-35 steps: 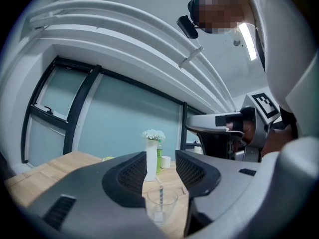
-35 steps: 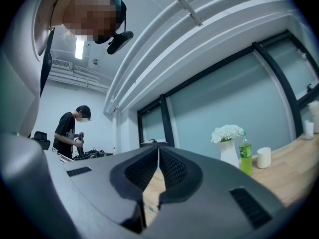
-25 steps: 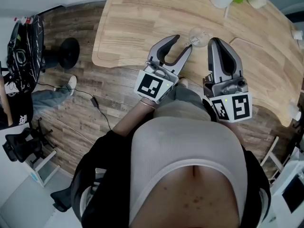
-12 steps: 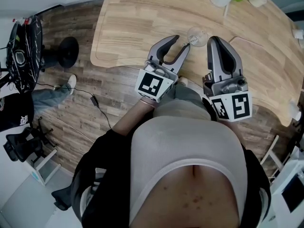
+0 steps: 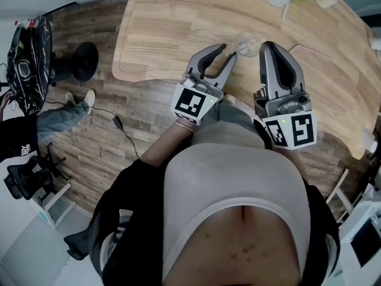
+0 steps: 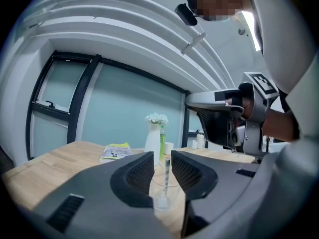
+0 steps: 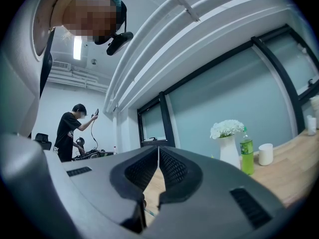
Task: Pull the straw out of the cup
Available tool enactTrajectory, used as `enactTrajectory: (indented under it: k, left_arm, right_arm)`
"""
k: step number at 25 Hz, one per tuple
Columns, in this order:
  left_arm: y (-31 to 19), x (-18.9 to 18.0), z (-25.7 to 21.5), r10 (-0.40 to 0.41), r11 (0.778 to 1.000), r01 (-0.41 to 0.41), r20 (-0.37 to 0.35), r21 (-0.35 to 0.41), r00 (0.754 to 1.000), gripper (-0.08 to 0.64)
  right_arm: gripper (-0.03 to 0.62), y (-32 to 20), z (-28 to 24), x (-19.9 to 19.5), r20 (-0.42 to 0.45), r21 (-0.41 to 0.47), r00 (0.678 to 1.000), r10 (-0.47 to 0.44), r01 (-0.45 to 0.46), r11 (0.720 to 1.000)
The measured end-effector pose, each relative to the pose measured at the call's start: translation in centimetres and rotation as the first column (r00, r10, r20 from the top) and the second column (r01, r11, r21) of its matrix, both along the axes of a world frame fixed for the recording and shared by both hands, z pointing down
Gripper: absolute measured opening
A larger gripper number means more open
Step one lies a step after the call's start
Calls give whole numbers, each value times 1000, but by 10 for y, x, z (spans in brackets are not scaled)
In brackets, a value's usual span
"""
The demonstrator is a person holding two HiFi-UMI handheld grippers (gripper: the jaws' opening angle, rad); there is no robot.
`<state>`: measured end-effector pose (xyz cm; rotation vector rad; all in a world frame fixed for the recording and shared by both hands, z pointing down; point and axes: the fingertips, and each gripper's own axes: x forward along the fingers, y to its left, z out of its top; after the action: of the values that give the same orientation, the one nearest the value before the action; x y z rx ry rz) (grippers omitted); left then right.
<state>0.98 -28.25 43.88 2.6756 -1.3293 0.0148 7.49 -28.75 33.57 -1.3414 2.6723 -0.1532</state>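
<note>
**Asker:** Two claws at work. Could you read any writing?

**Me:** No. The print on the booklet [image 6: 115,152] and the label on the green bottle [image 7: 246,158] were too small for me.

**Asker:** What had changed?

**Me:** The jaws of my left claw [image 6: 162,163] had just been closing and stood narrower than a second before. At the far left, a person's legs [image 5: 56,121] had shifted on the floor.

**Asker:** And the straw?

**Me:** The straw [image 6: 167,173] stood upright in the clear cup [image 5: 247,40] on the wooden table [image 5: 172,22]. I saw it through the gap between my left pads, and neither pad touched it. My right claw [image 5: 277,49] sat just right of the cup, jaws together.
</note>
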Motion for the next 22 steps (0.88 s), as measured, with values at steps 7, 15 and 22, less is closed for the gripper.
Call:
enactTrajectory:
  k: [7,15,22]
  left_arm:
    - [1,0,5,0,1000,0,11,-13,1000,98]
    - [3,1,7,10,1000,-9,18,-21,1000,76]
    - [3,1,8,7,1000,-7,23,-19,1000,60]
  right_arm:
    - [31,-1,0,-4,4,-2,1000,-11,11,1000]
    - [31,-1,0,-6,4,-4,1000,-15,15,1000]
    - [31,0,0,-6,3,0,1000,-14,14,1000]
